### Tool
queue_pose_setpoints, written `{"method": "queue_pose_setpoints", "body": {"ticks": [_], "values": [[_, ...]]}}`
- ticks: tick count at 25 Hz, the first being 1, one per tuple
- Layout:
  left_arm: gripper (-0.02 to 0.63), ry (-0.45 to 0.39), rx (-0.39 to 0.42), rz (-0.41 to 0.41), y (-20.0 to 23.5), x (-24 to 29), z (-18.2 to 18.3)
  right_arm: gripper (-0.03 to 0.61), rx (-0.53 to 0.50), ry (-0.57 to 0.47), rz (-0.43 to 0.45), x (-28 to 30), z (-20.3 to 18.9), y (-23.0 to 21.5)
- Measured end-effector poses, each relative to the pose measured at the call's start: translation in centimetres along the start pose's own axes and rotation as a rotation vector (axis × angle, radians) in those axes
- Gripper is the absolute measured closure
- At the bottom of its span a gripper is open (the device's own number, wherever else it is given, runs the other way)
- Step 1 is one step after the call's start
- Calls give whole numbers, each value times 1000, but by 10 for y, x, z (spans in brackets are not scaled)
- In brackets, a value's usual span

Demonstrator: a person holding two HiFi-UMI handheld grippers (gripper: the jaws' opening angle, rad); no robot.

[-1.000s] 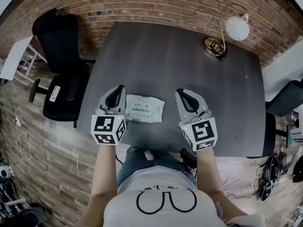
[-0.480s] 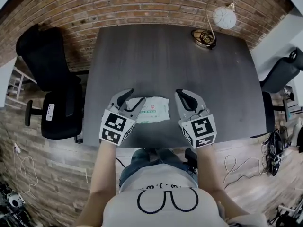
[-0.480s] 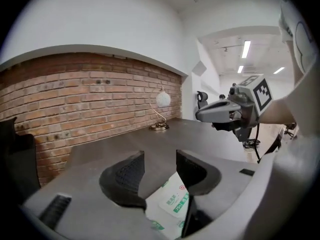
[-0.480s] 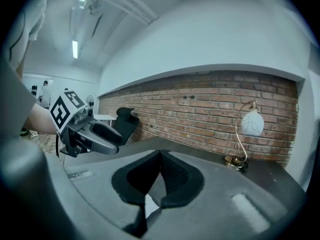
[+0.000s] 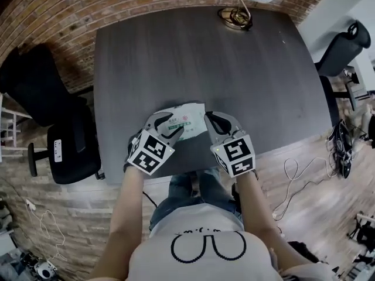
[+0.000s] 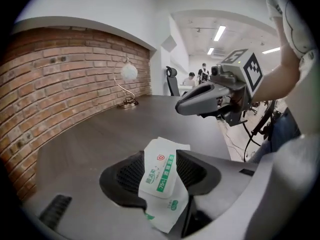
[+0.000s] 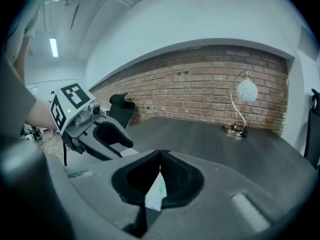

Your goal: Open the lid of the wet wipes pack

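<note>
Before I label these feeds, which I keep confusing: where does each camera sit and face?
Head view: on the head, steeply down at the table; forearms, left claw, right claw show.
Left gripper view: on the left claw, over the wet wipes pack toward the lamp; right claw shows.
Right gripper view: on the right claw, toward the brick wall; left claw shows.
All share the pack.
</note>
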State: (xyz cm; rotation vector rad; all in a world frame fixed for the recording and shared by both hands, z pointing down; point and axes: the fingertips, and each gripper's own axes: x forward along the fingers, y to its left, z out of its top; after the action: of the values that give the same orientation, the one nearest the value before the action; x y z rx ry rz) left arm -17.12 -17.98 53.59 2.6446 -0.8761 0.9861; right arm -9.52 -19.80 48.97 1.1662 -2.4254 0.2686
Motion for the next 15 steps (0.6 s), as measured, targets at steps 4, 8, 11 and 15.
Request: {"method": "queue_pose_setpoints", "body": {"ticks": [4,8,11,15], "values": [[420,72,76,-80,-13,19,-19,577,46,65,12,13,-28,8],[420,146,165,-143,-23,32,-33,577,89,131,28,25,-53,15],[420,185,223,-167,-26,39,-38,577,119,186,35,32,-70,19],[420,208,277,-189,-28,42,-40,577,138,281,38,36,-92,23]]}}
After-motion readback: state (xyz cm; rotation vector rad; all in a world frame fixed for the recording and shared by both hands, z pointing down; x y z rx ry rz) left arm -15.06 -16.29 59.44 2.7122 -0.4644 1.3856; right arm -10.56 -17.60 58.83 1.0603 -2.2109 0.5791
